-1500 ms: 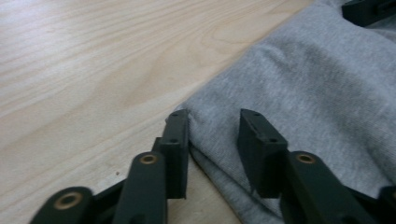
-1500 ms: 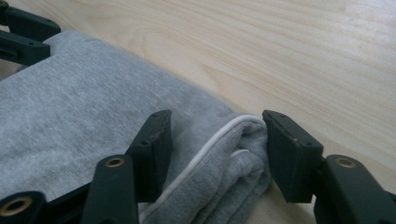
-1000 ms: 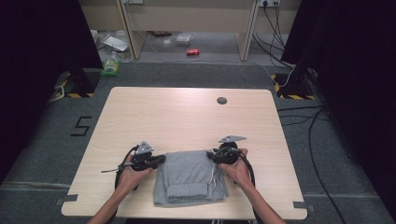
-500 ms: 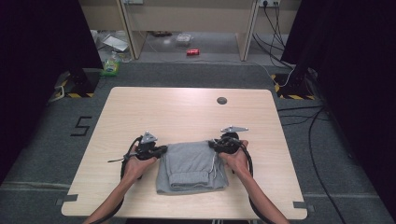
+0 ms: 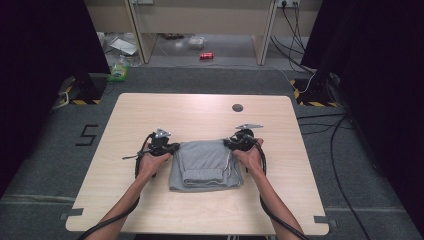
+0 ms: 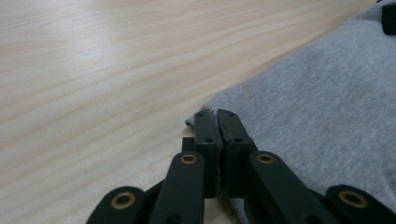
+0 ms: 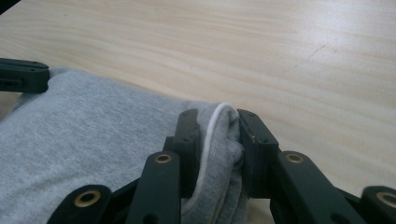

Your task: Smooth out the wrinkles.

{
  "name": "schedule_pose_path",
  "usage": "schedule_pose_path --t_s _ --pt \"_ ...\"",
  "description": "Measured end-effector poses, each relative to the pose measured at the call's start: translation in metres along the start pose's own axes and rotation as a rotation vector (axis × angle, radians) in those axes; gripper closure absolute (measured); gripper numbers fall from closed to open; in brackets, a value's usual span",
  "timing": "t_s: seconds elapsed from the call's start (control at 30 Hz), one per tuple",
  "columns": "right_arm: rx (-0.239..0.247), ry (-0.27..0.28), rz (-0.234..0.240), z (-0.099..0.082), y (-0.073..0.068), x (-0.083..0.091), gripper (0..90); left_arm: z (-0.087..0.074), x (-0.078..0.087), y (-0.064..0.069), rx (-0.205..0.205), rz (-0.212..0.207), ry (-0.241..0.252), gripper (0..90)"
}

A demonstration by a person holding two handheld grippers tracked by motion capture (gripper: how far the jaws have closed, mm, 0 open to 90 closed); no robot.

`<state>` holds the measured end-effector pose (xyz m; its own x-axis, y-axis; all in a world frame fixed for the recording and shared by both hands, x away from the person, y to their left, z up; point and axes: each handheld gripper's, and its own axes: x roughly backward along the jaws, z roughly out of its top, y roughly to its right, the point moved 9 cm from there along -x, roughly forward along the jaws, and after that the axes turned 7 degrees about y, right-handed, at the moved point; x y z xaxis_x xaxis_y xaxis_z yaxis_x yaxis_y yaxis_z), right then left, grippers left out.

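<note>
I've got the left claw (image 6: 217, 122) pinching the pants' (image 5: 205, 164) far-left corner and the right claw (image 7: 218, 123) pinching the far-right one, folded bulk lying toward me

High view: we looked down from above person's side, facing forward, far enough to take in whole table (image 5: 200, 107) and floor around it. Left gripper view: we sat very low and close, looking along black jaws at grey cloth (image 6: 327, 98) corner. Right gripper view: same low, close look at cloth's other corner. All three shared grey cloth and wooden tabletop.
</note>
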<state>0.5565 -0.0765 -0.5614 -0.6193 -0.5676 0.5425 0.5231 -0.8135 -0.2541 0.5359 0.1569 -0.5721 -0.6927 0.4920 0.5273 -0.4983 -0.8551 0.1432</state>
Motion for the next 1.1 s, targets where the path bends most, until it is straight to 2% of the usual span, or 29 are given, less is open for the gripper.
schedule_pose_path --t_s 0.17,0.33,0.43,0.57,0.67,0.77,0.87,1.0,1.07,1.1 --pt "0.004 -0.018 -0.009 0.003 0.003 -0.008 69.5 0.002 -0.001 -0.007 0.015 0.004 0.002 86.4" --pt "-0.05 0.007 -0.022 0.006 0.009 -0.005 53.4 0.004 0.0 -0.009 0.039 0.006 0.01 79.9" --pt "-0.054 0.031 -0.036 0.011 0.014 0.001 51.4 0.006 0.002 -0.009 0.034 0.008 0.009 78.2" --pt "-0.058 0.026 -0.053 0.01 0.015 0.001 51.4 0.001 -0.001 -0.013 0.014 0.031 -0.009 76.7" --pt "-0.049 0.015 -0.057 0.005 0.018 0.0 48.9 0.001 0.0 -0.015 0.017 0.031 -0.004 75.6" --pt "-0.08 0.026 -0.05 0.004 0.019 0.002 45.4 0.003 0.002 -0.014 0.031 0.024 0.002 72.3" --pt "-0.08 0.039 -0.03 0.007 0.014 0.009 42.7 0.006 0.008 -0.013 0.047 0.017 0.012 68.2" --pt "-0.034 0.065 -0.025 0.013 0.009 0.025 41.0 0.009 0.02 -0.008 0.081 -0.009 0.033 59.8" --pt "0.016 0.056 -0.037 0.011 0.007 0.032 40.3 0.009 0.026 -0.001 0.074 -0.025 0.039 56.0" --pt "0.026 0.048 -0.036 0.009 0.005 0.035 40.0 0.009 0.029 0.004 0.07 -0.036 0.04 53.6"
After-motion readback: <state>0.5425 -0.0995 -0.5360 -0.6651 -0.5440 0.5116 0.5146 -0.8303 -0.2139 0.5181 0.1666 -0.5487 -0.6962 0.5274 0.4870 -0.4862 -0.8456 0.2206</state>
